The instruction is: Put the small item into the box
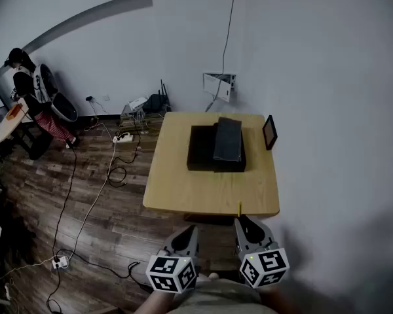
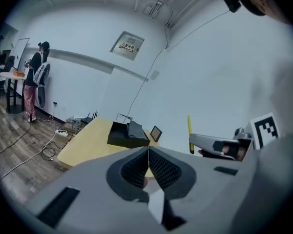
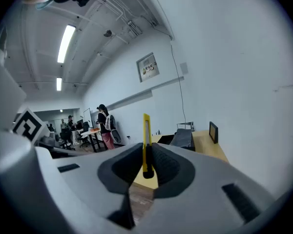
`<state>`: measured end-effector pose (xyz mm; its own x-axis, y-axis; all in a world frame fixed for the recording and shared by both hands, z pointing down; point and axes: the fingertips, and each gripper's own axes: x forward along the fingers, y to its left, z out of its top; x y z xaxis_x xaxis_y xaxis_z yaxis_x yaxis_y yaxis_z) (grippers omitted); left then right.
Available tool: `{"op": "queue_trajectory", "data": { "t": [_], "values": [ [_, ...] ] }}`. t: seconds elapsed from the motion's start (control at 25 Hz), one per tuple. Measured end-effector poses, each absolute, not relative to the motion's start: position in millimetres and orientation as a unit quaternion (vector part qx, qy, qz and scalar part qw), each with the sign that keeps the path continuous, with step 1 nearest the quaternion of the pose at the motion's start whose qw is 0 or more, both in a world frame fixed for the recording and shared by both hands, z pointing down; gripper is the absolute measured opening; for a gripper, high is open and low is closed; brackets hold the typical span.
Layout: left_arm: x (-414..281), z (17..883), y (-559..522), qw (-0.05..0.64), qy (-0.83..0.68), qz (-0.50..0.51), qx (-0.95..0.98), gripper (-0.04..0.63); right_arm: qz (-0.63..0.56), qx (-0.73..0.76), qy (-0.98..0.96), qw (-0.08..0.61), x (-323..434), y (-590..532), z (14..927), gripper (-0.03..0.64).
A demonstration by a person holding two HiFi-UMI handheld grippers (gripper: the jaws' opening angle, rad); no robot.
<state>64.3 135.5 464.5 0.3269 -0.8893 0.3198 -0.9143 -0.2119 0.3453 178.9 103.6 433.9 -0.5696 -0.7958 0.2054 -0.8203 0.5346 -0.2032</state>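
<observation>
While the right tongs pinch one yellow knife, the left tongs are closed on nothing; one black box sits mid-frame on the surface.

table front bare, box mid-table

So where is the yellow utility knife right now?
The yellow utility knife is clamped upright in the right gripper, in front of the wooden table's near edge, low in the head view.
</observation>
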Motion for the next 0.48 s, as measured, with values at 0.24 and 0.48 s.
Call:
{"op": "queue_trajectory", "data": {
  "t": [0.24, 0.48],
  "values": [
    [63.7, 463.3, 143.4, 0.24, -0.588, 0.016, 0.772, 0.003, 0.135, 0.45, -0.881, 0.047, 175.7, 111.9, 432.2, 0.049],
    [55.4, 460.3, 141.5, 0.235, -0.603, 0.011, 0.762, 0.003, 0.129, 0.444, -0.886, 0.04, 174.7, 111.0, 425.9, 0.05]
  ]
}}
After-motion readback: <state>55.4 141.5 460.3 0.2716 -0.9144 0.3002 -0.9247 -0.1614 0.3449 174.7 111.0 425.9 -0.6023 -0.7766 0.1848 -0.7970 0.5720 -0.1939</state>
